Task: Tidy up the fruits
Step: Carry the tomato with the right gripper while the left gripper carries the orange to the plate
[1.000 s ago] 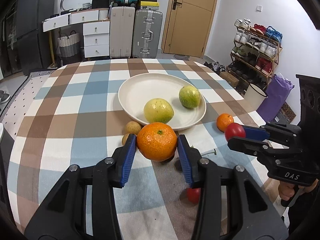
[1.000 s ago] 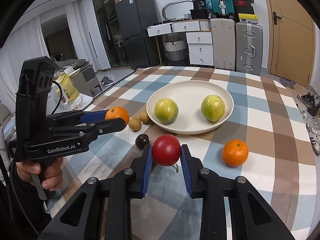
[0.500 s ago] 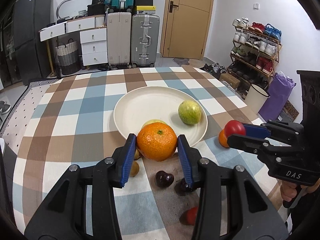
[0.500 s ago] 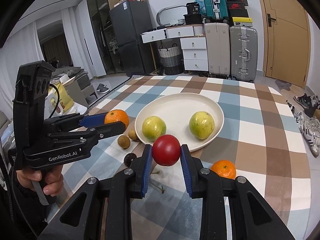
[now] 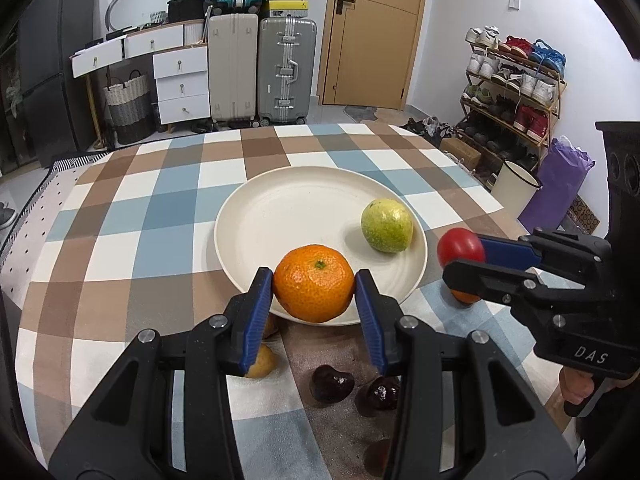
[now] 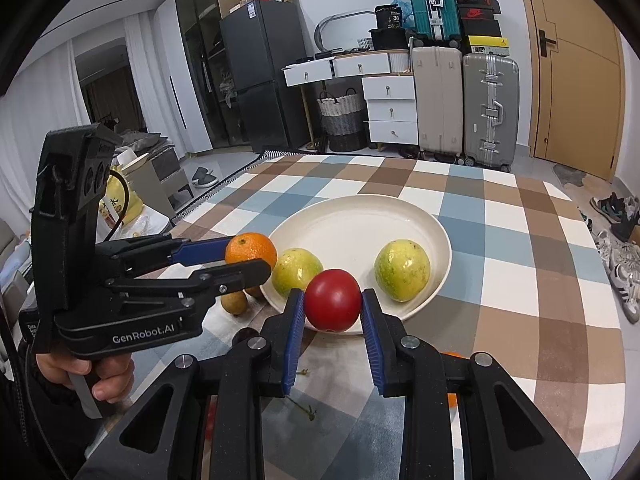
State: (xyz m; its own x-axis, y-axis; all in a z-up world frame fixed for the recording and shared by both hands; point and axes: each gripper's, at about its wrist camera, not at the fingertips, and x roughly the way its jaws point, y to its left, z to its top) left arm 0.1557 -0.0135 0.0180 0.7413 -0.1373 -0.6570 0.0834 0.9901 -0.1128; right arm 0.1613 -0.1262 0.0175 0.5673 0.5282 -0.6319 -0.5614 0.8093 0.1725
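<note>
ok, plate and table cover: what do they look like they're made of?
Plate: cream, matte, only a soft sheen, no hard glare; could be unglazed-look ceramic or melamine, the pictures leave it open. Table cover: checked in brown, blue and white, dull surface that drapes over the table's round edge; looks like woven cloth, though a printed vinyl sheet can't be ruled out.

right claw (image 6: pixel 333 307) grips tomato (image 6: pixel 333 300) | over plate (image 6: pixel 434 224) rim

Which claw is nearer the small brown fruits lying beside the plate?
Left. The left claw, holding the orange, hangs right above the brown fruits; the right claw sits farther along the plate rim.
</note>
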